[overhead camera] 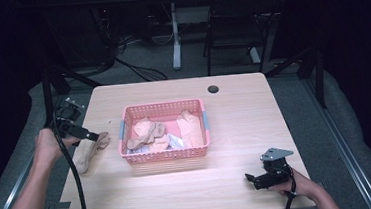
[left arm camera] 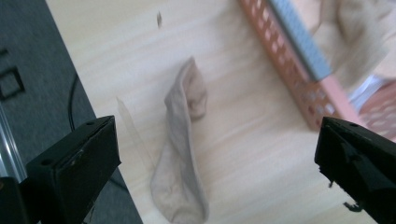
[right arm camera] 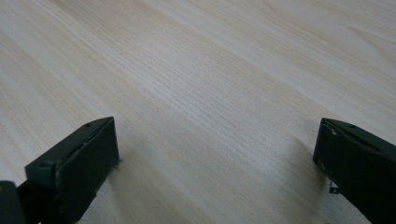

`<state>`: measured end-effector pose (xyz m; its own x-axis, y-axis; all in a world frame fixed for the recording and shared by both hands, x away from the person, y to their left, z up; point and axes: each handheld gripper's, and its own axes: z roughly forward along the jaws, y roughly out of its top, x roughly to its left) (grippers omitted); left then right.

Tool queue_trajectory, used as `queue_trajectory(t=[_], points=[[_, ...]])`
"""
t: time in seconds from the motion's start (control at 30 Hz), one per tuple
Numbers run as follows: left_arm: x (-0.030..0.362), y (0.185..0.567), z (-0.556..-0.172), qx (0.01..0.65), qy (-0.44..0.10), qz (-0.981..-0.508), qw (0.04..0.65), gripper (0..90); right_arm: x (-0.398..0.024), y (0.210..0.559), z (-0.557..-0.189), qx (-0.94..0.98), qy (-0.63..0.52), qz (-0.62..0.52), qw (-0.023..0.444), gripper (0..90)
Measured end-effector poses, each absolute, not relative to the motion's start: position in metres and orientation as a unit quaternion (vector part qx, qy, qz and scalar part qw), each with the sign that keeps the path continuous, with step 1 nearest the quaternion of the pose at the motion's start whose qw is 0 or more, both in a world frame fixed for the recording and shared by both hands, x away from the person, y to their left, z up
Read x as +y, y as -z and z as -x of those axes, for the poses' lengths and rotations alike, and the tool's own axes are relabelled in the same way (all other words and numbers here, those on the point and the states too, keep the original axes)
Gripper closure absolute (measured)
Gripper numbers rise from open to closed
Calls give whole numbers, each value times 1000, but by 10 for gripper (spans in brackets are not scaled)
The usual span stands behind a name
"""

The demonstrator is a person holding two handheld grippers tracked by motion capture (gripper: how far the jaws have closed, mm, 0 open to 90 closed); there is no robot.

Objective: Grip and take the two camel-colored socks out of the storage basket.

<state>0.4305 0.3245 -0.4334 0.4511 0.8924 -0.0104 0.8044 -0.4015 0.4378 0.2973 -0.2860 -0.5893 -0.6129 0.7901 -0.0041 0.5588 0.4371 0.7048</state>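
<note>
A beige sock [overhead camera: 88, 151] lies stretched out on the wooden table [overhead camera: 234, 110] near its left edge, left of the pink basket [overhead camera: 165, 155]. In the left gripper view the same sock [left arm camera: 182, 154] lies flat between and beyond the two black jaws. My left gripper [overhead camera: 95, 136] hovers just over the sock's upper end, open and empty. Several beige socks [overhead camera: 149, 133] and a white one [overhead camera: 176, 141] lie in the basket. My right gripper [overhead camera: 251, 179] rests open near the table's front right corner, with bare wood between its jaws.
The basket's pink wall [left arm camera: 299, 74] with a grey handle crosses the upper right of the left gripper view. A round cable hole [overhead camera: 213, 88] sits near the table's far edge. A chair [overhead camera: 237, 25] and a desk leg stand beyond the table.
</note>
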Motion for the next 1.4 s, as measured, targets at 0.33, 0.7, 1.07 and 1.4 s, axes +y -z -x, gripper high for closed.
queue_trajectory(t=[0.33, 0.7, 1.07, 1.4], points=[[316, 409, -423, 491, -132, -825, 245, 0, -286, 589, -297, 830, -341, -407, 170, 0], [283, 379, -425, 447, -137, -849, 246, 0, -286, 589, -297, 831, -341, -406, 169, 0], [246, 379, -438, 417, -122, -874, 216, 1, -286, 589, -297, 830, -341, -407, 170, 0], [226, 394, -451, 399, -75, -899, 162, 2, -286, 589, -297, 830, -341, -407, 171, 0]])
